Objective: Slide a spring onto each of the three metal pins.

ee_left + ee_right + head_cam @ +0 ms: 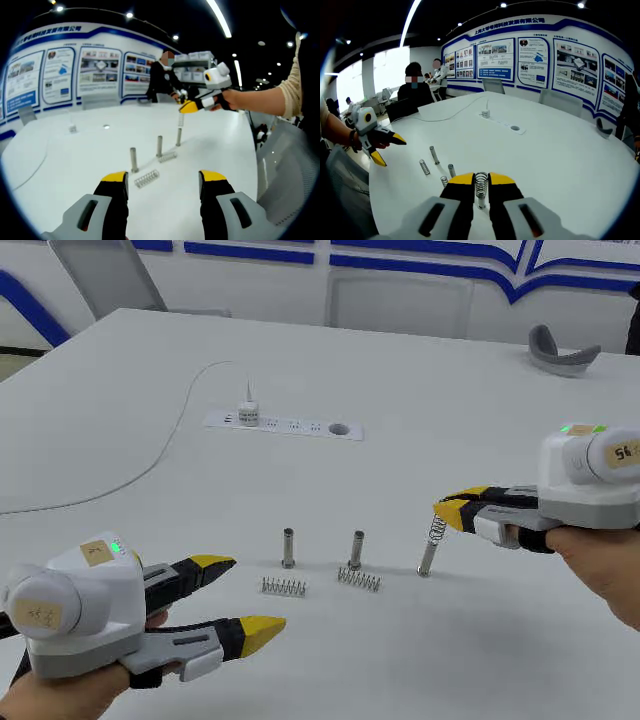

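Springs lie or hang at three places. One spring [437, 530] is pinched side-on between the jaws of the right gripper [442, 512], which are closed to the spring's width and hold it just above the right pin [427, 560]. In the right gripper view the coil stands upright between the yellow tips with the pin's shaft showing below it. Its lowest coils may already be over the pin's head, but the jaws hide the join and I cannot be sure.

The other two springs rest flat on the table [450, 440]. The left spring [283, 587] lies just in front of the left pin [288, 548], and the middle spring [359, 580] just in front of the middle pin [356, 550]. Both of those pins stand upright and bare.

The left gripper [255, 592] hovers near the left spring with its jaws wide apart, holding nothing.

So the first of three fittings looks to be in hand, with two left. The next move calls for keeping the coil in line with the pin, which leans slightly in the head view, lowering it down the shaft, then parting the jaws so it drops to the base. A push off-axis could tip the pin.
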The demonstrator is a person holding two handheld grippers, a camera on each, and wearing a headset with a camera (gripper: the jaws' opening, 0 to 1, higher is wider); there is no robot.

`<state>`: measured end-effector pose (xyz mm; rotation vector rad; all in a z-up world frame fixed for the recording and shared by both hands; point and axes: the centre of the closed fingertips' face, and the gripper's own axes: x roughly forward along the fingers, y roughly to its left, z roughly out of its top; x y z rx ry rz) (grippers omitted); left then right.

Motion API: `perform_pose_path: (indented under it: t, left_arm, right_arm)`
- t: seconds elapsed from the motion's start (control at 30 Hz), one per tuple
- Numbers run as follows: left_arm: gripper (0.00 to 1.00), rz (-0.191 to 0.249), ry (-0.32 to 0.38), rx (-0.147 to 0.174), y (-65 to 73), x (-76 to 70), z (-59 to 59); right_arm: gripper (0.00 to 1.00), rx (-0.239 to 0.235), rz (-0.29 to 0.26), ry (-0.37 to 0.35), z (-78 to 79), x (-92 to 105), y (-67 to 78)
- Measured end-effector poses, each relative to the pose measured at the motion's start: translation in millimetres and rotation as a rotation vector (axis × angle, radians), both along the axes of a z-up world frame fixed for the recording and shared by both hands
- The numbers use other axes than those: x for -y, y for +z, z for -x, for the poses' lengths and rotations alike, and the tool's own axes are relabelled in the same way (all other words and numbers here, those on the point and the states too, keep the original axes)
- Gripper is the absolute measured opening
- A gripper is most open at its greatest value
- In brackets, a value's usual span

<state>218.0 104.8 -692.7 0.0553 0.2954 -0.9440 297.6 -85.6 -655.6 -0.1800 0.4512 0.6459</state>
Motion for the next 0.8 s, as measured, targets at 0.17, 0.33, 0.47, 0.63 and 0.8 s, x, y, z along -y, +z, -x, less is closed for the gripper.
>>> perform_pose_path:
  t: [0.17,0.33,0.47,0.63,0.8]
  left_arm:
    - [0.57,0.001,-0.002,-0.003,0.0,0.4,0.4]
    - [0.57,-0.002,-0.001,-0.005,-0.8,0.4,0.2]
    - [0.57,-0.002,-0.002,-0.005,-1.4,0.9,0.2]
    - [0.56,-0.003,-0.002,-0.007,-2.2,0.7,0.3]
    - [0.56,-0.006,-0.003,-0.008,-3.2,0.7,0.0]
  right_arm:
    - [0.11,-0.008,-0.002,-0.004,-1.6,1.0,-4.1]
    - [0.11,-0.017,-0.007,-0.007,-0.8,1.3,-9.8]
    - [0.11,-0.018,-0.009,-0.007,-0.5,1.4,-16.2]
    - [0.11,0.006,-0.009,0.002,0.8,0.2,-23.3]
    - [0.11,0.021,0.015,0.011,0.8,-0.5,-34.9]
